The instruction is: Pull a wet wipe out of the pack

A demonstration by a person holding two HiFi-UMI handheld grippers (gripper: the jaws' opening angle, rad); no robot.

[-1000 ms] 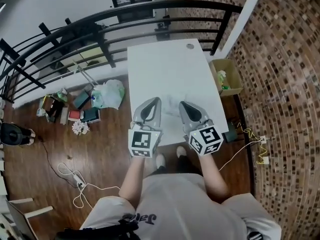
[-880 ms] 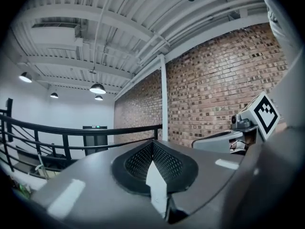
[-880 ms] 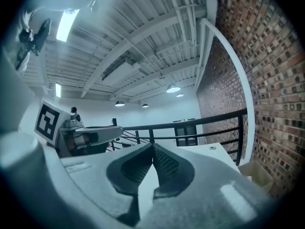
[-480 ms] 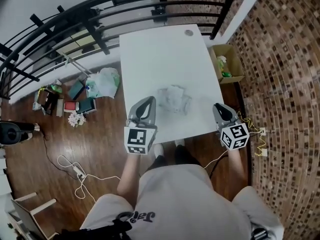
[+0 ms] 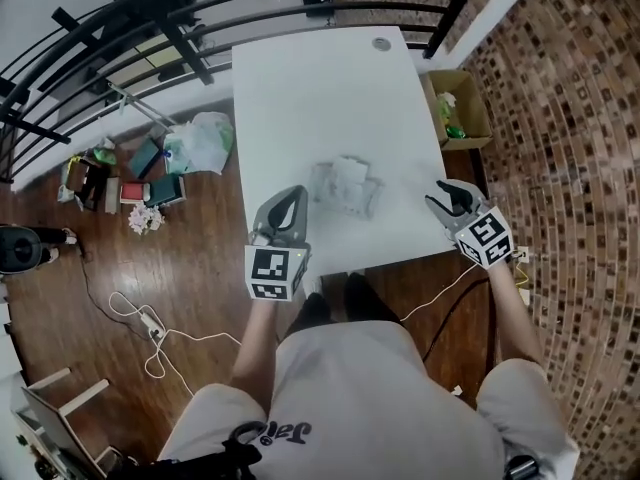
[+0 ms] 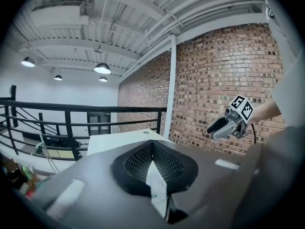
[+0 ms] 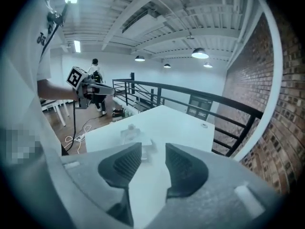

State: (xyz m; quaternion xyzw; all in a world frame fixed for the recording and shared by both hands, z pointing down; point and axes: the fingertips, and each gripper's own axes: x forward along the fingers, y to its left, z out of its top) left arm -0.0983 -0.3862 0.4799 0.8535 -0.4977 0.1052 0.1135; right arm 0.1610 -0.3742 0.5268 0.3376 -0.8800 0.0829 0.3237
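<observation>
As the right gripper (image 5: 441, 195), three o'clock from the crumpled clear plastic pack (image 5: 347, 185), has just been opening empty, the left gripper (image 5: 293, 196), at eight, is closed.

A pale grey short-sleeved T-shirt (image 5: 380, 398) with dark lettering (image 5: 275, 434) at six o'clock. The grey left gripper (image 5: 296, 194) and right gripper (image 5: 439, 193) carry black-and-white marker cubes (image 5: 276, 272).

Head view: the wet wipe pack (image 5: 347, 185) reads only as a pale, crumpled mass against the white table (image 5: 320, 78); its opening and any drawn wipe are not discernible. At the left gripper (image 5: 295, 194), the white sliver between the closed pads (image 6: 137, 162), possibly table surface, cannot be identified. The floor clutter (image 5: 150, 163) is too small to name
</observation>
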